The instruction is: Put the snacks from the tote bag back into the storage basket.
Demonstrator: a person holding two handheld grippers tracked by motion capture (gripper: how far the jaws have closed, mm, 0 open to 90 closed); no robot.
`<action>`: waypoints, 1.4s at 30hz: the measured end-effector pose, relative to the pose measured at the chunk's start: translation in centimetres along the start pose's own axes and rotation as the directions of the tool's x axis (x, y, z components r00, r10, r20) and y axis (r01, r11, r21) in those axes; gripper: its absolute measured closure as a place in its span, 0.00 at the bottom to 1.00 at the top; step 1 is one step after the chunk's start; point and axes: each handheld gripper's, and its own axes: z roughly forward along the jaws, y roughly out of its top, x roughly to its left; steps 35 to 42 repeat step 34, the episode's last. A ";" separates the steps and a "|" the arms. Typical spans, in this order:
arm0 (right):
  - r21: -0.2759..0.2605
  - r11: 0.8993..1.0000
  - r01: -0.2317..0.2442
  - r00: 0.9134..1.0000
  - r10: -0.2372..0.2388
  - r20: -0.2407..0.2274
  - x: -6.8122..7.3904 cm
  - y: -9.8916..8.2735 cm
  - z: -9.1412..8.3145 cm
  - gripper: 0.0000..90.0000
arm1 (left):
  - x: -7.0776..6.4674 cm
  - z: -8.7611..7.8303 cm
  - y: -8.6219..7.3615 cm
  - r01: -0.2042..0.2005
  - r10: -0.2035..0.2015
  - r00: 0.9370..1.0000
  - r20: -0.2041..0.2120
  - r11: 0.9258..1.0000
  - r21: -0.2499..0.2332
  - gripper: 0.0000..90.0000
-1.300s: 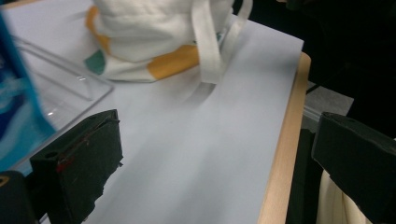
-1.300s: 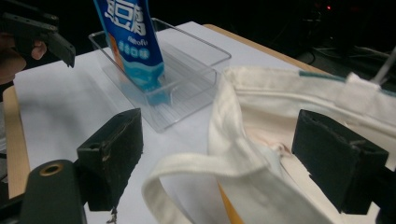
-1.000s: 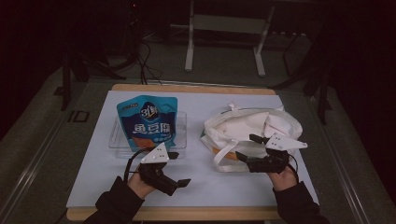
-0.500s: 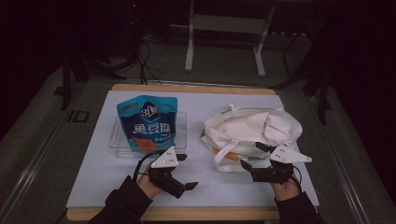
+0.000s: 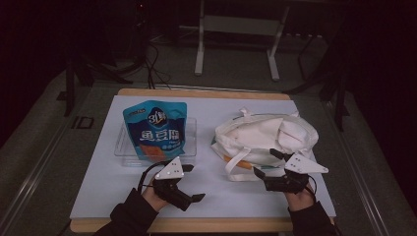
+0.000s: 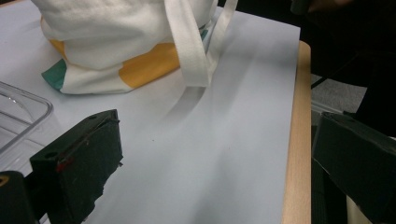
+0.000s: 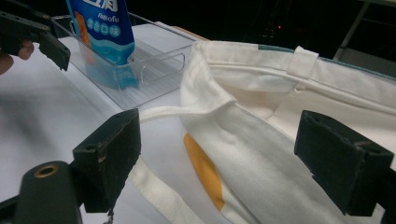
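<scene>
On the left of the worktop [image 5: 98, 196], the left tongs [image 5: 189, 195] hovered near the front edge with their jaws spread wide and nothing between them, pointed rightward across bare white surface. Just beyond them stood the blue snack pouch [image 5: 156, 132], upright in a clear plastic tray [image 5: 191, 142]. Being tall and propped only by the low tray wall, the pouch looked likely to tip if the left tongs swung up and clipped the tray or caught the pouch high. To the right lay the white canvas tote bag [image 5: 268, 132], slumped on its side near the middle-right of the worktop, its mouth turned toward the right tongs [image 5: 265, 164]. Those tongs were also wide open and empty, the bag's rim lying between the jaws but not gripped. The cloth was limp and folded, so closing there could have pinched both layers together and shut the mouth instead of opening it. The loose strap [image 6: 189, 51] trailing toward the near edge could have snagged a jaw, dragging the whole bag toward the tray.
</scene>
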 end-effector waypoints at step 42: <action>0.001 0.999 -0.036 0.999 0.036 -0.004 -0.3 -0.2 0.4 0.16 | 0.5 -0.4 -0.8 -0.017 0.014 0.998 -0.054 0.998 -0.056 0.02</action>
